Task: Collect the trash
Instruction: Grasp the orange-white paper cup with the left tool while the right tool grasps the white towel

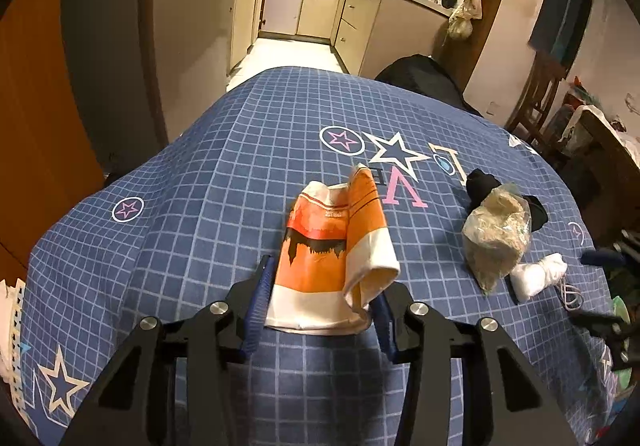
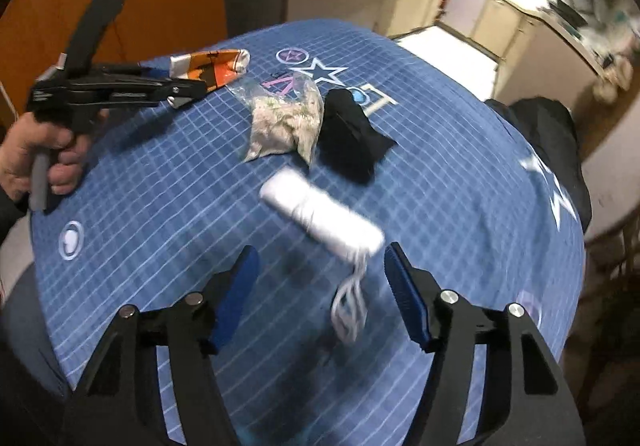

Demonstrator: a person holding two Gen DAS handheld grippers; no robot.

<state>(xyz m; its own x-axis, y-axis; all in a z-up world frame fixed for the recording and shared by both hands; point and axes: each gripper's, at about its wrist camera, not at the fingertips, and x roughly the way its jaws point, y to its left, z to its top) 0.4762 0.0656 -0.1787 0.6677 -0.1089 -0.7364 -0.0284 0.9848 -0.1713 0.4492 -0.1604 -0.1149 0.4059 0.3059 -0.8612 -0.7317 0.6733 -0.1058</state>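
Observation:
An orange and white crumpled wrapper [image 1: 332, 258] lies on the blue checked tablecloth [image 1: 200, 205]. My left gripper [image 1: 322, 306] is open, its blue pads on either side of the wrapper's near end. To the right lie a clear bag of beige scraps [image 1: 496, 234], a black cloth [image 1: 482, 181] and a white rolled mask [image 1: 538, 276]. In the right wrist view my right gripper [image 2: 320, 286] is open just above the table, close behind the white mask [image 2: 320, 211] and its loops [image 2: 350, 306]. Beyond are the clear bag [image 2: 286, 121], black cloth [image 2: 348, 133] and wrapper [image 2: 212, 67].
The left gripper [image 2: 188, 89] and the hand holding it show at the left of the right wrist view. A black chair back [image 1: 420, 77] stands behind the table. An orange door [image 1: 36, 105] is at left, and a kitchen lies beyond.

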